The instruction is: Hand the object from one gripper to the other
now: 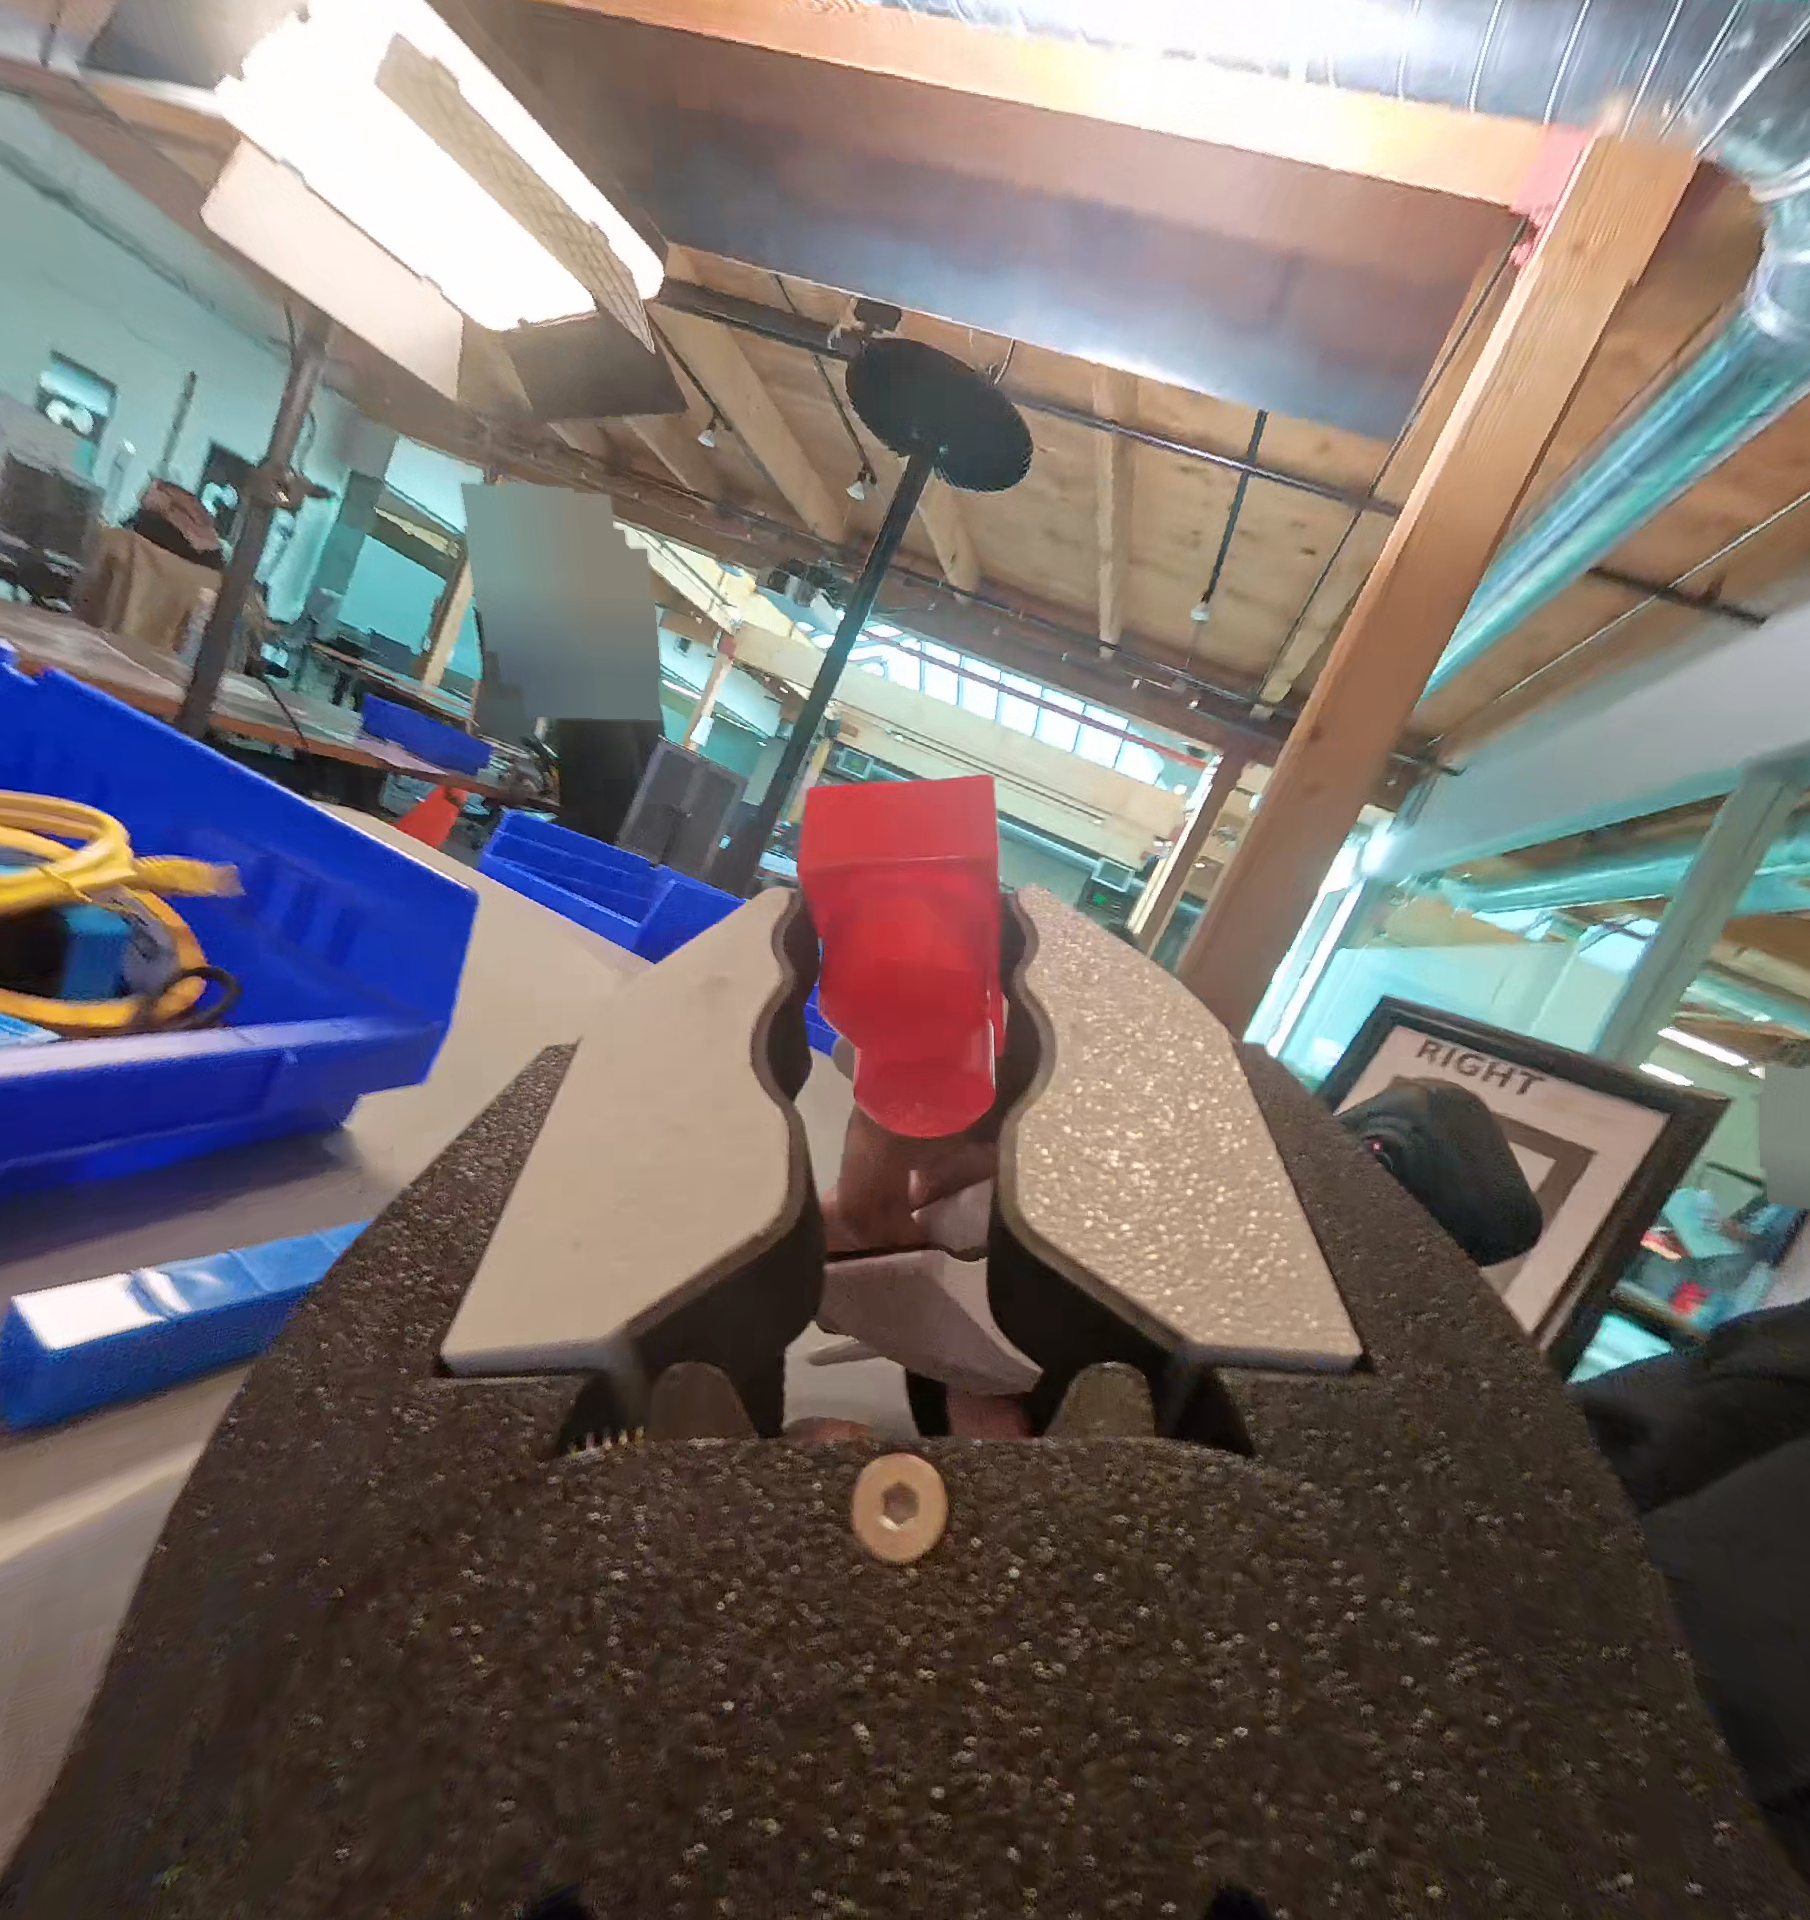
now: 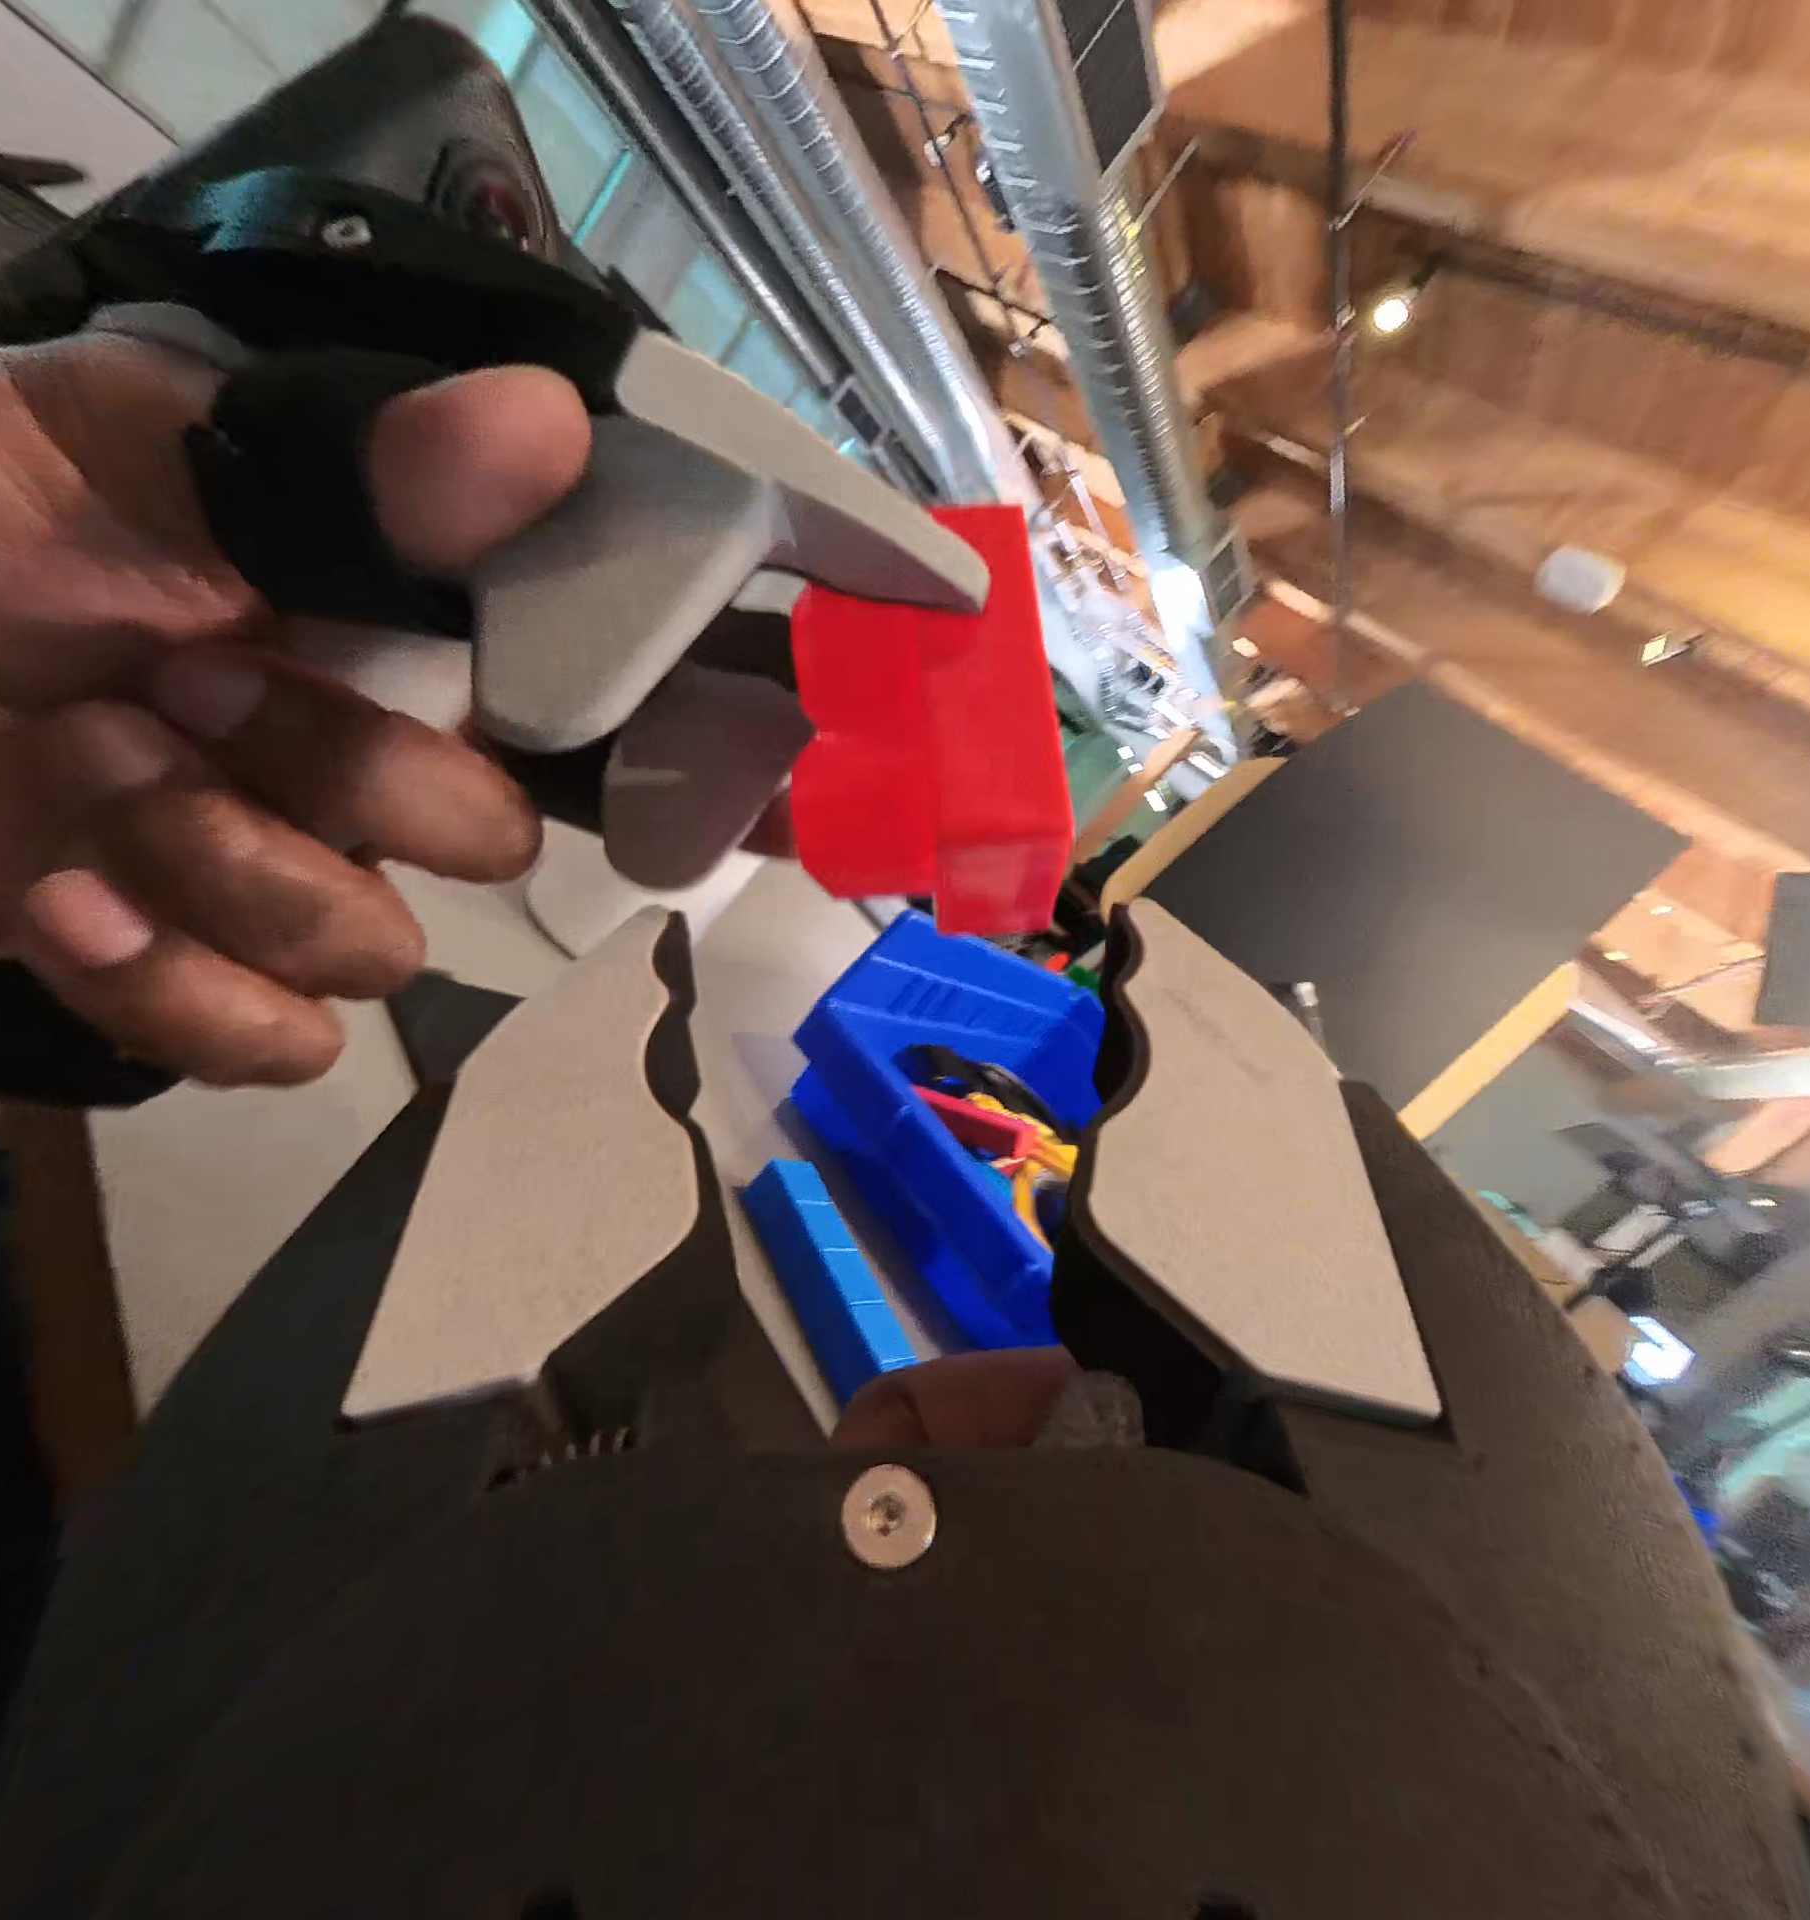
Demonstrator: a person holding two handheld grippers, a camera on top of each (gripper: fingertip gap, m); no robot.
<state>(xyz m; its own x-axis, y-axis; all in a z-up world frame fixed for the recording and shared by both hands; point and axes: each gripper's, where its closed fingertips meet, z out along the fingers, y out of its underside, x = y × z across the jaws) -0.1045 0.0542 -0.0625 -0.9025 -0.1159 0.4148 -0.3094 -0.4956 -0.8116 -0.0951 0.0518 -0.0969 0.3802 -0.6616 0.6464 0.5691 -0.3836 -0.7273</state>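
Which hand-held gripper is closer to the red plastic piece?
Left. The left hand-held gripper is shut on the red plastic piece, pinching it between its fingers. The right hand-held gripper is open just below the piece, not touching it.

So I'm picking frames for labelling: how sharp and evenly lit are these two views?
Left wrist view: the red block and left hand-held gripper are sharp; the ceiling light blows out to white glare; the blue bins smear at the edge. Right wrist view: heavy motion blur on the ceiling and the hand; straight lines bow in both.
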